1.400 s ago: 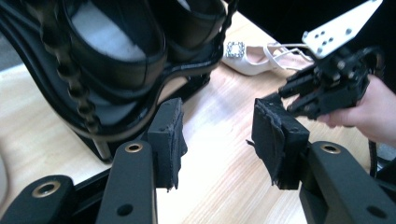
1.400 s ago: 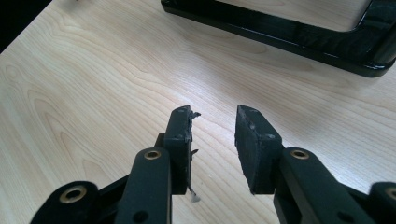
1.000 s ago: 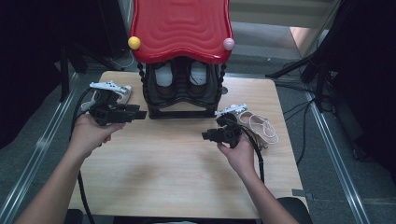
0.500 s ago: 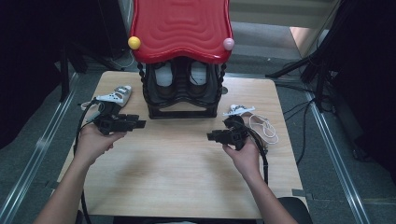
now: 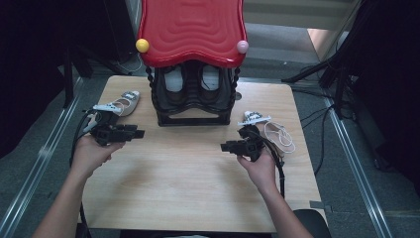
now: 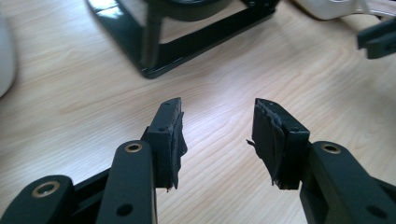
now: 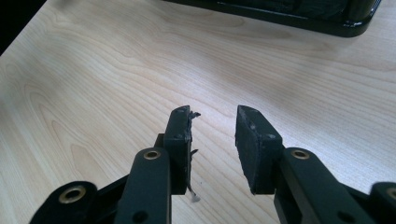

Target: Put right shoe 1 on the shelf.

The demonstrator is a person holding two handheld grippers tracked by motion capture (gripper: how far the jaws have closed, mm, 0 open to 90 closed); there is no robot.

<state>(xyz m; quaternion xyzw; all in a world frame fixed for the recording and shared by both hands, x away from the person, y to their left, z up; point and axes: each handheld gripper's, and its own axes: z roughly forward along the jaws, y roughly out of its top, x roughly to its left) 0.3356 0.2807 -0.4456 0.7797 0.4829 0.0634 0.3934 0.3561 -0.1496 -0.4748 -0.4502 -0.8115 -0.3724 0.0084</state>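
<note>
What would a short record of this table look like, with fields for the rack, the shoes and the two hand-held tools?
rack: black shoe rack with red top, at the table's far edge
on rack: pair of shoes
left shoe: grey flat shoe, left of rack
right shoe: white strappy sandal, right of rack
left gripper: fingers apart, nothing between them
right gripper: fingers apart, nothing between them
surface: wooden table

Shoes [image 5: 190, 82] under the red top [image 5: 192, 29] — mostly hidden, dark.
</note>
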